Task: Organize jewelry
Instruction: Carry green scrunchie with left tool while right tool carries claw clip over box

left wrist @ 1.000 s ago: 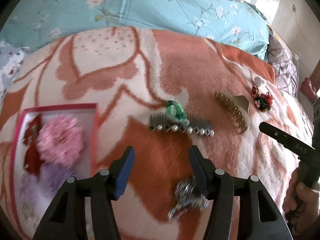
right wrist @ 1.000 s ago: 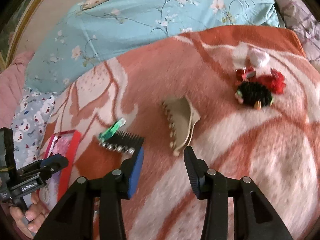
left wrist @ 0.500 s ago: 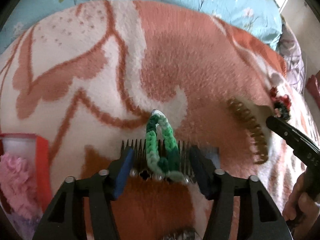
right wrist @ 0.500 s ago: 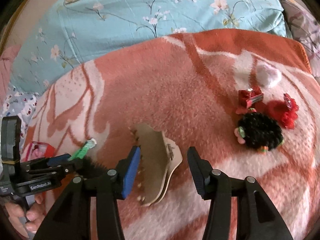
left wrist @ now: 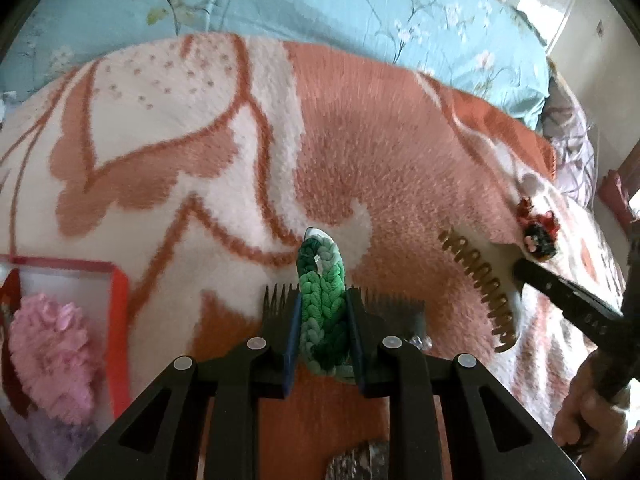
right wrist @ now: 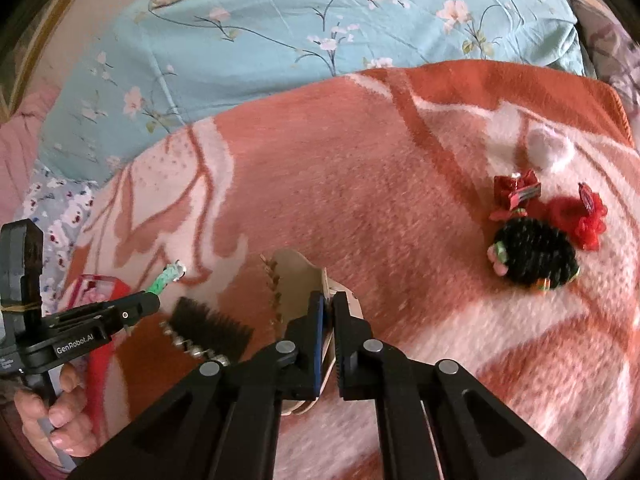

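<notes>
My left gripper (left wrist: 323, 300) is shut on a green braided hair tie (left wrist: 322, 292) that lies across a black comb clip (left wrist: 376, 306) on the orange and white blanket. My right gripper (right wrist: 328, 304) is shut on the beige claw clip (right wrist: 294, 280), which also shows in the left wrist view (left wrist: 480, 280). A red-rimmed box (left wrist: 118, 304) at the left holds a pink fluffy scrunchie (left wrist: 52, 364). The green tie's tip (right wrist: 166, 278) and the comb (right wrist: 212, 330) show in the right wrist view beside the left gripper.
A black scrunchie (right wrist: 532, 256), a red bow clip (right wrist: 516, 192) and a red flower tie (right wrist: 584, 216) lie at the right. A sparkly piece (left wrist: 356, 460) lies near my left gripper's base. Light blue floral bedding (right wrist: 320, 28) lies beyond the blanket.
Both grippers moved forward and closed: the left on the green hair tie, the right on the beige claw clip. Both were open half a second ago.
</notes>
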`<state>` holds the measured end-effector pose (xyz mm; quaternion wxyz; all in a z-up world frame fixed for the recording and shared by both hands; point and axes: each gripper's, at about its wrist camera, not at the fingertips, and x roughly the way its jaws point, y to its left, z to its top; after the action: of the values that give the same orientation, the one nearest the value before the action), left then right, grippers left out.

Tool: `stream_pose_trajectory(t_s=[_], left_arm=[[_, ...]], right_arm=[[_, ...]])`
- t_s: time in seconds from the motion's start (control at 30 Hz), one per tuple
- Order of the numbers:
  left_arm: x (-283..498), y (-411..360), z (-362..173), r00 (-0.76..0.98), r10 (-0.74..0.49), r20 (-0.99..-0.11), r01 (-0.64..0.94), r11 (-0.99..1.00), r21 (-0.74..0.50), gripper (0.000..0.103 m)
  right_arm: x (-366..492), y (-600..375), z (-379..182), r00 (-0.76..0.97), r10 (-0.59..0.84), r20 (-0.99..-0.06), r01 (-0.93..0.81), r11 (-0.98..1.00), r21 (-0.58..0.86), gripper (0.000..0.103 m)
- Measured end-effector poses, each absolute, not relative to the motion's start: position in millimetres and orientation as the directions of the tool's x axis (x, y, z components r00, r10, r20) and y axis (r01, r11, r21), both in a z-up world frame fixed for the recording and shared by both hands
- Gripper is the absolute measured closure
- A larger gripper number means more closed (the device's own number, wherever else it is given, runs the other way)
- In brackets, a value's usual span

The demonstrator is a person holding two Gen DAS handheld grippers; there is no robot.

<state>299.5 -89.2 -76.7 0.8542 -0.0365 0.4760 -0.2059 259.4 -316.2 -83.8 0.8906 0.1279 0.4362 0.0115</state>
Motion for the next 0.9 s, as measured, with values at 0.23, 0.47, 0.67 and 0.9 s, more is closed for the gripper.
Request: stream_pose_trajectory(t_s=[0.23,0.47,0.67,0.9], left_arm=[[252.8,-56.1,-51.2,0.505,-0.409,-0.76,0.308,0.908,-0.284,0.083],[195.4,-11.4,-34.2,0.54,-0.4,-0.74,0.282,0.915,-0.289,0.083],[154.7,34.0,-17.9,0.564,-0.39,-0.728,0.247,0.921,-0.302,0.083],[120.1,70.8,-4.7,0.601,-0.359,-0.714,0.209,0.933,-0.293,0.083]], right_arm=[[232.8,-296.1,-68.4,0.639,0.194,-0.745,0.061,0.952,0.301,0.099],[210.1,-262.9,-63.9,0.638,0.254,-0.727,0.02,0.938,0.345,0.099],[198.5,-233.1,-61.6,0.627,0.298,-0.72,-0.021,0.93,0.366,0.099],[188.8,-199.5,-56.2,0.612,0.343,-0.712,-0.069,0.921,0.384,0.099]])
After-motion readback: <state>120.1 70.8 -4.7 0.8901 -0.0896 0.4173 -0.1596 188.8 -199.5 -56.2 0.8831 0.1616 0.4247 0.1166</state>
